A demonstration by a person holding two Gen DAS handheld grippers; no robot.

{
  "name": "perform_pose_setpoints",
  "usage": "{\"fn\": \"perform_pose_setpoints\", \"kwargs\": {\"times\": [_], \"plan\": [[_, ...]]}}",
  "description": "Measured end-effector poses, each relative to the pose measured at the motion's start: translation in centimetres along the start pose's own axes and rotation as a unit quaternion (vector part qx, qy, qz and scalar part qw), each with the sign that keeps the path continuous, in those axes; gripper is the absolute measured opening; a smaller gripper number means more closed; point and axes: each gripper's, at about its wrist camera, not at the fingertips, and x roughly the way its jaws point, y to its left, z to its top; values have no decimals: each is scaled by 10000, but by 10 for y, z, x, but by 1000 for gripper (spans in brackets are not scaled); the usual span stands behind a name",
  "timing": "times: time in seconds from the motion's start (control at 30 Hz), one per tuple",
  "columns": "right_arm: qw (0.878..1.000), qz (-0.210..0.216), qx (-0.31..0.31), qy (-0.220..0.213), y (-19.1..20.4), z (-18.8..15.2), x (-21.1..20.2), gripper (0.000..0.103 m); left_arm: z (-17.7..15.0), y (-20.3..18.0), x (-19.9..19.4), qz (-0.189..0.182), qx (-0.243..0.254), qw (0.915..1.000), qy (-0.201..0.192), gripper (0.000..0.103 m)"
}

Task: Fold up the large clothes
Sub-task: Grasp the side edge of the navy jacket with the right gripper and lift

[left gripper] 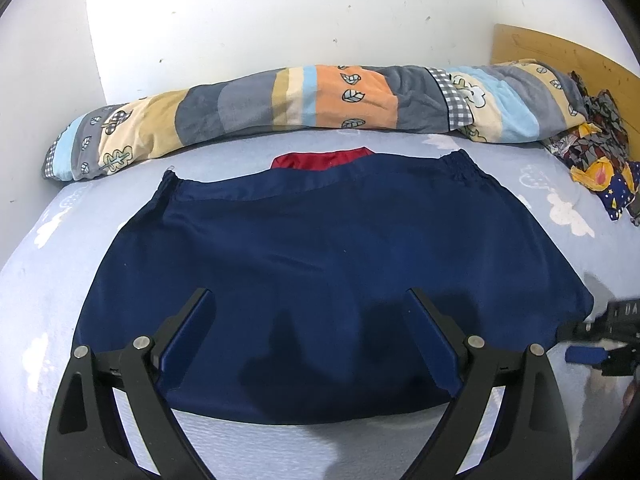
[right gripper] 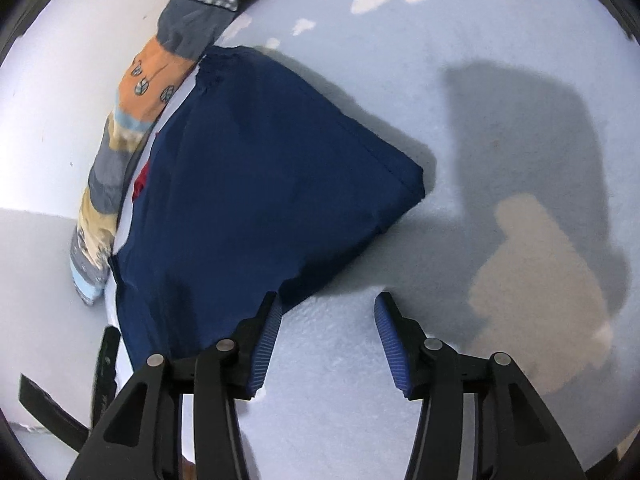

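Navy garment (left gripper: 320, 264) edge between spread right gripper (right gripper: 326, 300) fingers

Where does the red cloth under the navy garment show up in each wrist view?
Left wrist: the red cloth peeks out at upper centre, past the far edge of the navy garment.
Right wrist: a small red sliver at centre left, along the garment's left edge.
Shared landmark: the striped rolled quilt just beyond it.

Bright, even light; the wall (left gripper: 240, 20) glares white at left. Hard shadows fall across the bedsheet (right gripper: 500, 128) in the right wrist view. Fisheye bends edges; corners vignette black
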Motion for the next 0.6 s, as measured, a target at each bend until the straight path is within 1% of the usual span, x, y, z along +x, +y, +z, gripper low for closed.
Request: {"fn": "perform_pose_setpoints", "kwargs": {"times": [0.03, 0.1, 0.2, 0.27, 0.3, 0.4, 0.43, 0.47, 0.53, 0.6], "plan": [[9998, 134, 103, -116, -2, 3, 0, 55, 0, 0, 0, -15, 2, 10000, 14, 95], [9984, 313, 324, -344, -8, 8, -1, 56, -1, 0, 1, -10, 13, 10000, 27, 95], [9943, 609, 683, -543, -15, 13, 1, 56, -1, 1, 1, -4, 23, 10000, 45, 95], [9922, 728, 801, -623, -17, 14, 1, 56, -1, 4, 3, -8, -5, 10000, 71, 95], [9908, 838, 802, -696, -16, 14, 2, 56, 0, 5, 3, -11, -31, 10000, 88, 95], [9896, 972, 691, -807, -10, 16, 3, 54, 0, 9, 5, -38, -102, 9998, 137, 95], [9888, 1034, 631, -866, -8, 16, 3, 49, 0, 11, 5, -44, -122, 9998, 149, 95], [9891, 1009, 547, -919, -4, 16, 3, 45, 0, 12, 5, -49, -148, 9997, 168, 95], [9908, 901, 439, -909, -2, 16, 5, 43, -1, 15, 6, -59, -178, 9996, 225, 95], [9914, 909, 539, -769, -4, 16, 13, 44, -2, 18, 10, -128, -262, 9990, 338, 95]]}}
